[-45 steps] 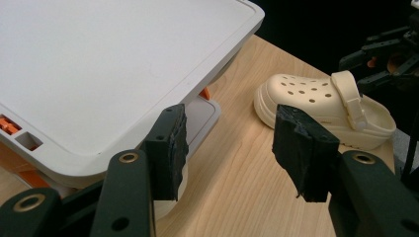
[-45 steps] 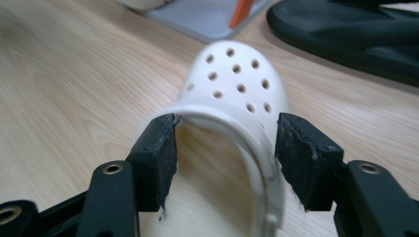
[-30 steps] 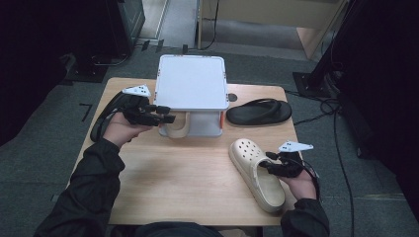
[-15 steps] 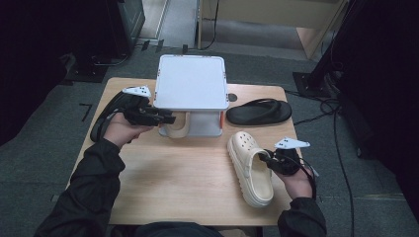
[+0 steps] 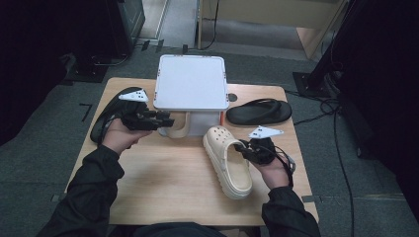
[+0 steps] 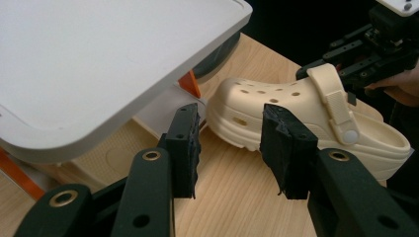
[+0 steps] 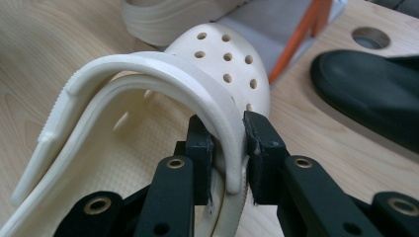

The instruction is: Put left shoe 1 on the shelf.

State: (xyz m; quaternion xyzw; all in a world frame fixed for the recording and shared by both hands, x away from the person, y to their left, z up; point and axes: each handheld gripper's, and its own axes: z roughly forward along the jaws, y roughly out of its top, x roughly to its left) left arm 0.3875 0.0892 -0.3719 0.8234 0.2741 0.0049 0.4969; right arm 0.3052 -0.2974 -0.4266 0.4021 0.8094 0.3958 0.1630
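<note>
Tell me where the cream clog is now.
In the high view the cream clog lies right of centre on the table, before the white stand, held by the right gripper.

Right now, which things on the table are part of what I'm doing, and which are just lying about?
In the job:
- cream clog, its strap clamped by the right hand-held gripper
- second cream clog under the white rack
- left hand-held gripper, open, near that rack

Lying about:
- black sandal at the rack's right
- black sandal behind the left hand
</note>
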